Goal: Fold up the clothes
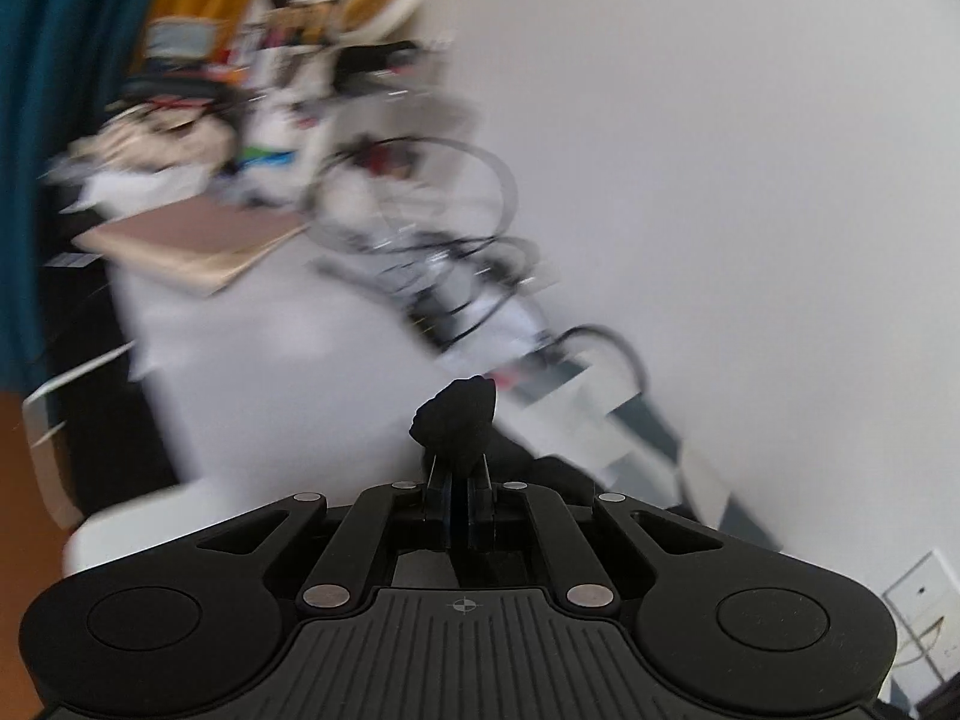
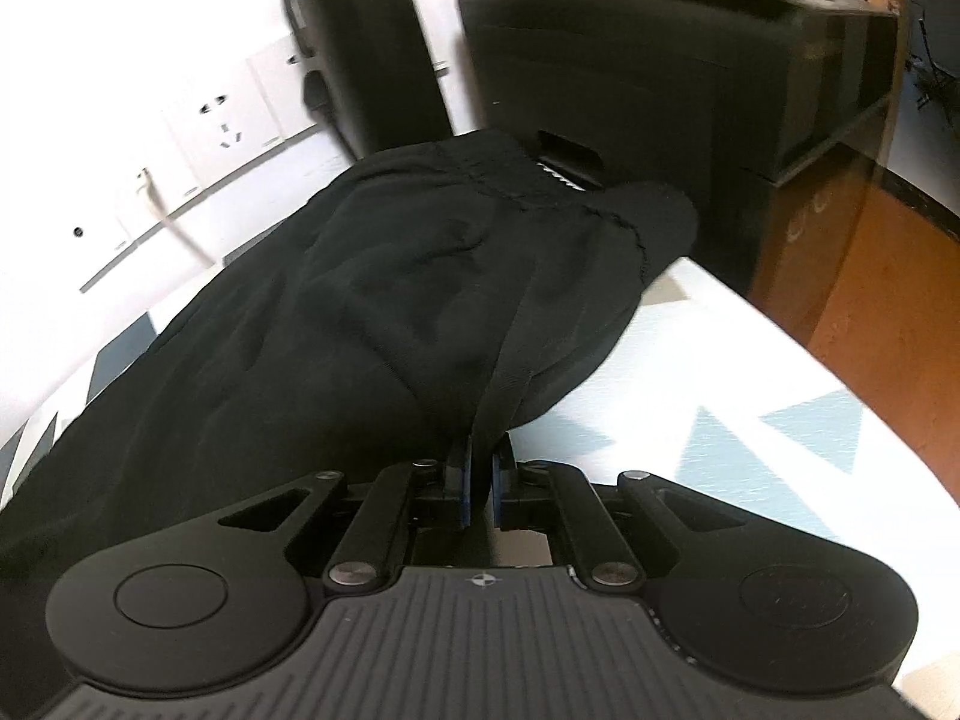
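Both grippers clamped on black cloth

The left gripper (image 1: 457,468) pinches a bunched tip of the garment (image 1: 459,414) at frame centre; the right gripper (image 2: 480,474) grips a fold of the garment (image 2: 372,300), spread across the table (image 2: 750,372) mid-frame.

A cluttered home room; bicycle (image 1: 414,204), curtains (image 1: 36,120), wall sockets (image 2: 222,114)

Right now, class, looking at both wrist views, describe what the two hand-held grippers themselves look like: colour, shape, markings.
Both match. The left gripper and right gripper are matte black plastic: a ribbed central plate with a small crosshair mark, a round disc at each side, angled linkage bars with silver pivot pins, and narrow fingers with blue pads. No cables, hands or sleeves show.
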